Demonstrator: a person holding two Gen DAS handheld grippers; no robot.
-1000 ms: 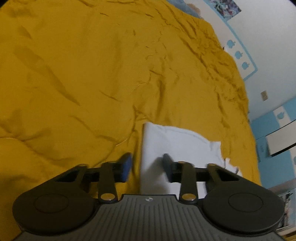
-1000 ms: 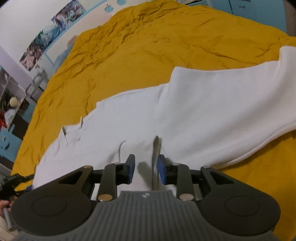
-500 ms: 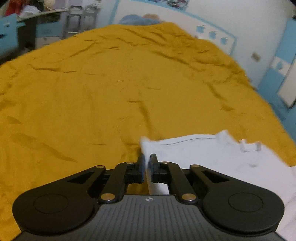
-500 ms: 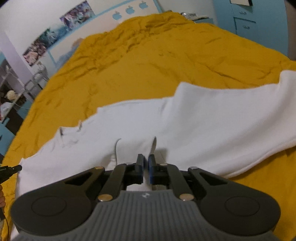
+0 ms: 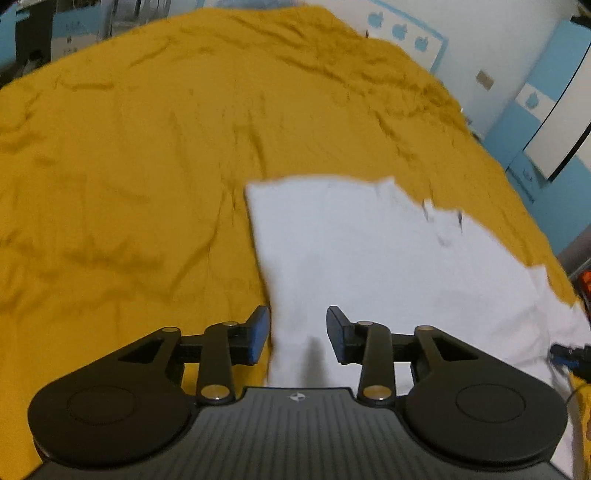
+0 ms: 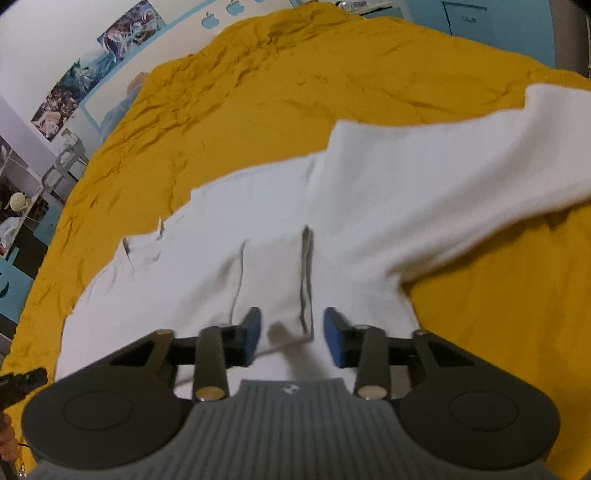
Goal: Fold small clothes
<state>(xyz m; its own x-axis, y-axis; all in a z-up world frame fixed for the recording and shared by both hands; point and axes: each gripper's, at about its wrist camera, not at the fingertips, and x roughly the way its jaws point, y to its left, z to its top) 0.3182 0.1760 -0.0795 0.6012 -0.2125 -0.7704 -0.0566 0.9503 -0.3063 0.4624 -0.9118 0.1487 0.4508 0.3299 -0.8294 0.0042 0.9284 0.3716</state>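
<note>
A white garment lies spread on the mustard-yellow bedspread. In the left wrist view its left edge runs between the fingers of my left gripper, whose jaws are opening; the pads stand clear of the cloth. In the right wrist view the garment stretches across the bedspread, one long part reaching to the right. A raised fold with a grey seam sits between the fingers of my right gripper. Its jaws are opening too, and neither pad presses on the fold.
White walls with blue apple decals and posters border the bed. Blue cabinets stand at the right, shelves with clutter at the left. A dark tool tip shows at the garment's right edge.
Both grippers shut on the white cloth half a second ago and have since parted their jaws. The left gripper rolled, rose and drew back, so more of the garment shows.
</note>
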